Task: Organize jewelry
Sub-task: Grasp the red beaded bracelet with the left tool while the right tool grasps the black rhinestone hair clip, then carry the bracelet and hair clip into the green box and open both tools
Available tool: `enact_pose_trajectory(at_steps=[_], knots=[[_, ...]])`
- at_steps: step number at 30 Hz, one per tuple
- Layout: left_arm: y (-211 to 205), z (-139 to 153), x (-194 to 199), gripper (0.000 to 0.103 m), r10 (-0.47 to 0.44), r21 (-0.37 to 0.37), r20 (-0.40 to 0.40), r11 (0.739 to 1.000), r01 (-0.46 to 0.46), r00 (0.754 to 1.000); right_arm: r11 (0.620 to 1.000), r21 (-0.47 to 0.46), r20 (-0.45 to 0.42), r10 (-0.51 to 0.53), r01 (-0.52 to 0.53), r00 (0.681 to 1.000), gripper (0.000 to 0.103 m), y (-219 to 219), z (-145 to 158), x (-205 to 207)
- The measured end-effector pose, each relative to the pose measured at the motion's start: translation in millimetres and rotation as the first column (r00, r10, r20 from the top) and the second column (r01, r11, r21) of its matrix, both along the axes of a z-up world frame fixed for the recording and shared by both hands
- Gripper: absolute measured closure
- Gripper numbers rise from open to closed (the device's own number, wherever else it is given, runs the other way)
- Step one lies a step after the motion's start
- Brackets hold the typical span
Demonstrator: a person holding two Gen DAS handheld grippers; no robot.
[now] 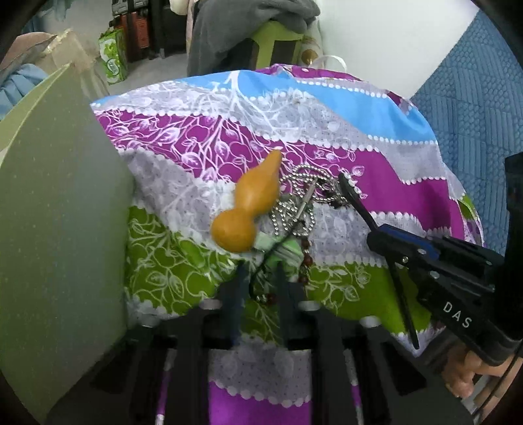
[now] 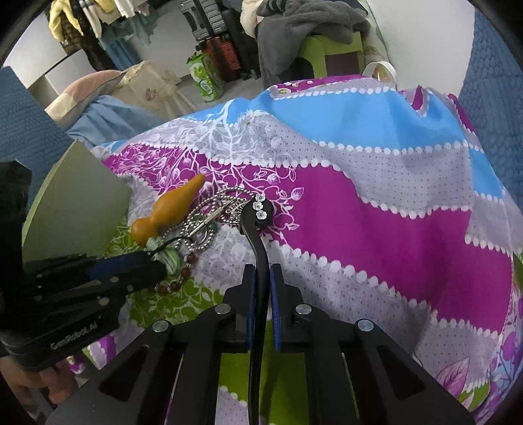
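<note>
A jewelry pile lies on the patterned cloth (image 1: 376, 137): an orange gourd pendant (image 1: 248, 209) (image 2: 170, 209), a silver ball chain (image 1: 304, 183) (image 2: 212, 202), a green tassel (image 2: 170, 258) and a string of red-brown beads (image 1: 305, 261) (image 2: 183, 274). My left gripper (image 1: 260, 271) (image 2: 157, 261) points down at the near edge of the pile, its jaws shut on the gourd's black cord by the tassel. My right gripper (image 2: 261, 271) (image 1: 379, 238) is shut on a long black hair clip (image 2: 258, 229) (image 1: 353, 193), whose flower-studded tip rests against the chain.
A grey-green board (image 1: 59, 229) (image 2: 78, 202) stands along the cloth's left edge. Blue quilted fabric (image 1: 474, 98) lies to the right. Behind are a green chair draped with grey clothing (image 1: 248, 26) and a green bag (image 2: 206, 78). A hand (image 1: 464, 369) holds the right gripper.
</note>
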State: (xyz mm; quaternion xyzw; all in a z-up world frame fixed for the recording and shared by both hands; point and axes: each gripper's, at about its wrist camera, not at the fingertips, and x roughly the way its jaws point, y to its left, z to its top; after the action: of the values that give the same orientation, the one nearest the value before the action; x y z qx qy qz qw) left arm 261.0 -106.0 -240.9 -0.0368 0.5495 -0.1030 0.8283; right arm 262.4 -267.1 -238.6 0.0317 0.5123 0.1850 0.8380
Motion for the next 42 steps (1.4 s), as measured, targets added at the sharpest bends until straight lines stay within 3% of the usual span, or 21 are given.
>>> enact_pose_trajectory(at_steps=[18, 25, 27, 29, 34, 36, 37, 38, 42], knots=[[7, 33, -56, 0.101, 0.050, -0.171, 0.028, 0.984, -0.044, 0.998, 1.000, 0.021, -0.089, 0.009, -0.007, 0.996, 0.096, -5, 2, -45], [16, 35, -74, 0.101, 0.061, -0.200, 0.011, 0.978, -0.058, 0.998, 1.000, -0.029, -0.107, 0.003, -0.006, 0.994, 0.095, 4, 1, -68], [20, 32, -80, 0.101, 0.066, -0.221, -0.013, 0.973, -0.067, 0.998, 0.999, -0.034, -0.101, 0.012, -0.016, 0.995, 0.093, 7, 0, -71], [22, 31, -85, 0.101, 0.067, -0.228, -0.015, 0.971, -0.068, 0.998, 0.999, -0.045, -0.097, 0.014, -0.019, 0.995, 0.078, 9, -2, -70], [25, 31, -89, 0.101, 0.070, -0.226, -0.007, 0.972, -0.070, 0.998, 0.994, -0.097, -0.062, 0.039, -0.045, 0.997, 0.078, 20, -4, -70], [26, 31, -88, 0.101, 0.071, -0.229, -0.005, 0.971, -0.071, 0.997, 0.984, -0.164, -0.035, 0.066, -0.071, 0.997, 0.082, 30, -5, -72], [27, 31, -87, 0.101, 0.072, -0.233, -0.006, 0.970, -0.071, 0.997, 0.978, -0.195, -0.026, 0.073, -0.076, 0.997, 0.094, 33, -5, -73], [27, 31, -86, 0.101, 0.074, -0.235, -0.005, 0.969, -0.073, 0.997, 0.966, -0.246, -0.009, 0.076, -0.076, 0.997, 0.096, 37, -5, -74], [31, 38, -85, 0.101, 0.078, -0.260, 0.004, 0.963, -0.074, 0.997, 0.974, -0.226, -0.023, 0.032, -0.037, 0.999, 0.096, 33, -2, -72]])
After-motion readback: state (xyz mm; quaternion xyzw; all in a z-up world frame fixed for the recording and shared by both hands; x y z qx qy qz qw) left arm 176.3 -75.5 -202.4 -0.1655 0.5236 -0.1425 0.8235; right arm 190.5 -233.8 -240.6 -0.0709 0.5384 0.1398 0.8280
